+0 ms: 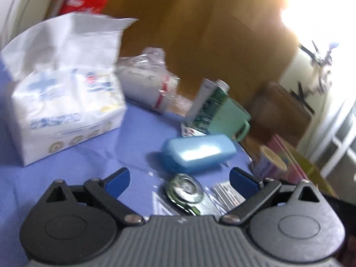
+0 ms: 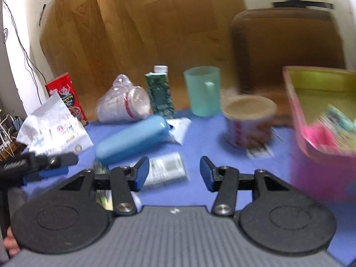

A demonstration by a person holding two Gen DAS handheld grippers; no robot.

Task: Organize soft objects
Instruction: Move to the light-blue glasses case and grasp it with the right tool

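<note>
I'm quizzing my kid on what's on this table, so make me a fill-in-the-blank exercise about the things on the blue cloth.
1. The mint-green mug stands ____ on the blue tablecloth.
2. The light blue case lies on its ____.
3. The pink bin has a ____ inside wall.
4. The jaws of the left gripper hold ____.

Missing words: upright; side; yellow-green; nothing

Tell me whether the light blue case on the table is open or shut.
Shut. The light blue case lies on its side on the blue tablecloth, its two halves together with no gap, and nothing of its inside shows in either wrist view.
</note>
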